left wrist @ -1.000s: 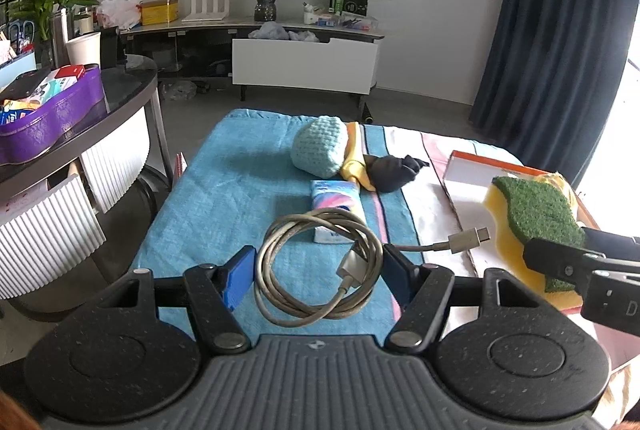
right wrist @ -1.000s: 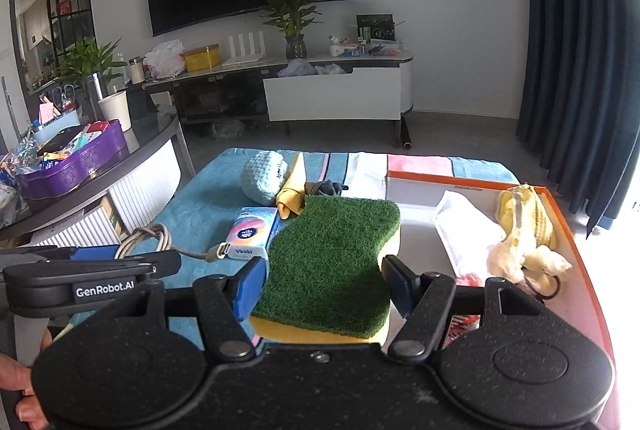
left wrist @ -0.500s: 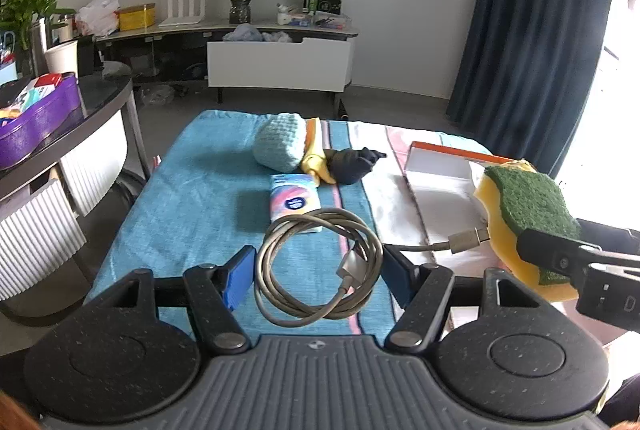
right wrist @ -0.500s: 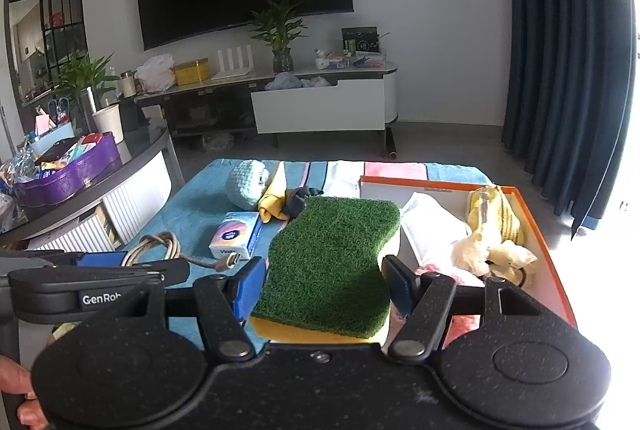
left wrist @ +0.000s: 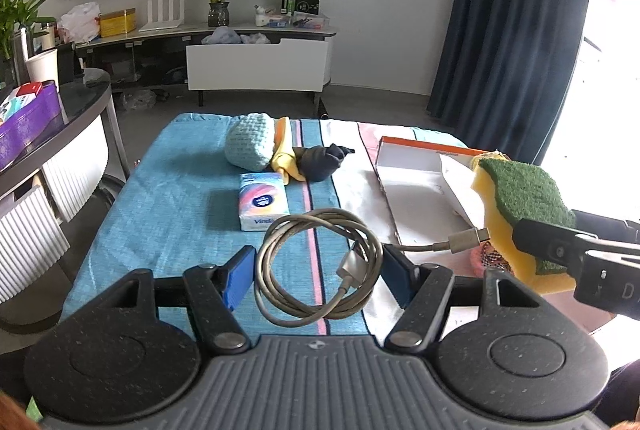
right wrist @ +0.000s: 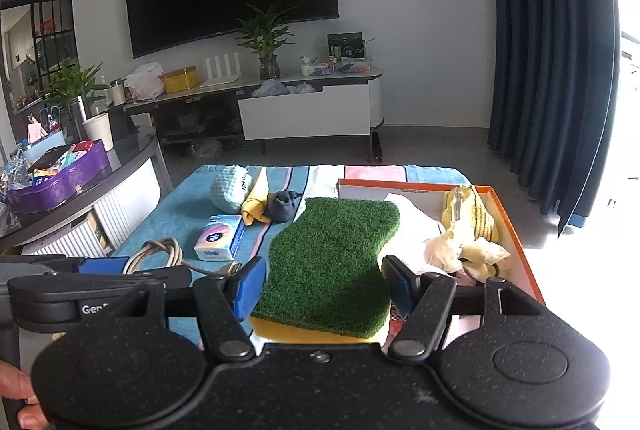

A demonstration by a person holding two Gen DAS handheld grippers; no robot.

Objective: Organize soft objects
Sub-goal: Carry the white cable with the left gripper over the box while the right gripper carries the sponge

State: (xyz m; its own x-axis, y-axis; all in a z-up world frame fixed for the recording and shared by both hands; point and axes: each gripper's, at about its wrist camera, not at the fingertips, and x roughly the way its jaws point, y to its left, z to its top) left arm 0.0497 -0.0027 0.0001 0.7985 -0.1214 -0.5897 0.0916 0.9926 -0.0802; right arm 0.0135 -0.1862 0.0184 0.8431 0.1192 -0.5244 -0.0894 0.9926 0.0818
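Note:
My left gripper [left wrist: 318, 268] is shut on a coiled grey cable [left wrist: 316, 266] and holds it above the blue towel [left wrist: 172, 198]. My right gripper [right wrist: 324, 278] is shut on a green and yellow sponge [right wrist: 332, 262], held over the near left part of the orange box [right wrist: 516, 230]; the sponge also shows in the left wrist view [left wrist: 520, 206]. On the towel lie a teal knitted pouch [left wrist: 249, 142], a yellow cloth [left wrist: 285, 158], a dark sock [left wrist: 322, 162] and a tissue pack [left wrist: 263, 204]. The box [left wrist: 416, 190] holds white cloth [right wrist: 416, 226] and yellow soft items [right wrist: 468, 230].
A round dark table [left wrist: 80, 102] with a purple bin [left wrist: 28, 126] stands at the left. A TV console [left wrist: 256, 62] and plant are at the back wall. Dark curtains [left wrist: 512, 30] hang at the right.
Both grippers have risen and drawn back a little with their loads, so the table looks farther away. The sponge has moved nearer to the box.

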